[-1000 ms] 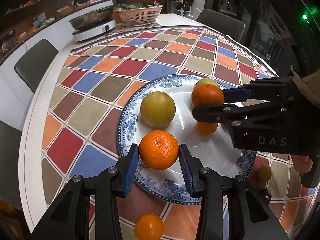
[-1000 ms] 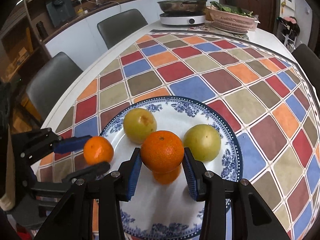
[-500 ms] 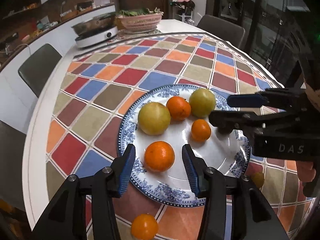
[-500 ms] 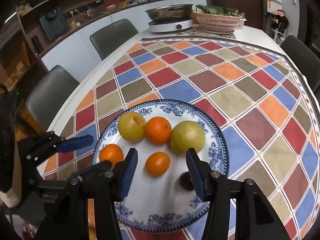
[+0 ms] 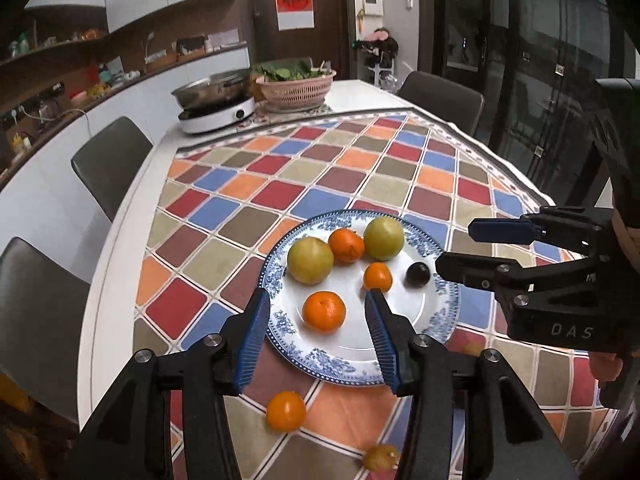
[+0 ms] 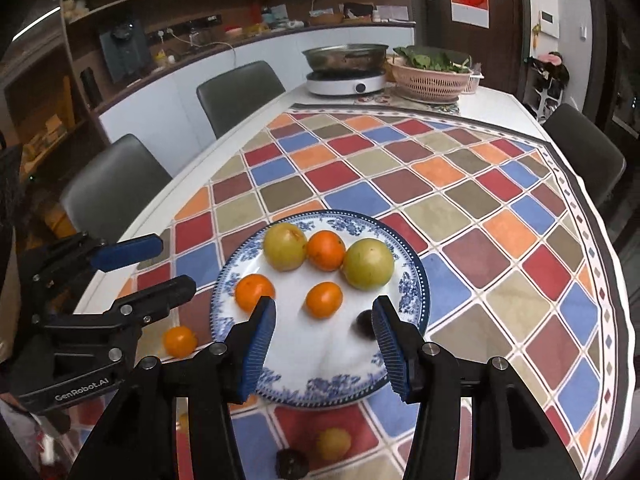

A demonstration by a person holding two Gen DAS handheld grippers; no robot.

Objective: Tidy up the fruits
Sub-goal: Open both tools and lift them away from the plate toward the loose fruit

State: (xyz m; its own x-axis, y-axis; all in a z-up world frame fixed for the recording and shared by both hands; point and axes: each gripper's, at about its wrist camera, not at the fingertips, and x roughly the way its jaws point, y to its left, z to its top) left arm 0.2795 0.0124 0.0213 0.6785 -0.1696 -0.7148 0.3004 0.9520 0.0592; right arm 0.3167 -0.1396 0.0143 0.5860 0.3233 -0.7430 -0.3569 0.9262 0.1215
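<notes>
Six fruits sit on the blue-and-white plate [image 5: 440, 312] at frame centre — two yellow-green, three orange, one dark. A loose orange [image 5: 286, 411] lies on the checked cloth [image 5: 256, 184] below the plate; another small fruit [image 5: 378, 457], perhaps yellowish, sits lower still. Both the left gripper [image 5: 316, 346] and right gripper [image 6: 324, 344] hover spread and empty — the next pick likely calls for dropping to that loose orange.

A white oval bench [image 5: 132, 204] is covered by a multicoloured checked cloth [image 5: 320, 168]. On it are set a blue-patterned white plate [image 5: 436, 316], a small orange fruit [image 5: 286, 411], a white induction cooker [image 5: 218, 117] and a pink basket [image 5: 295, 90].
</notes>
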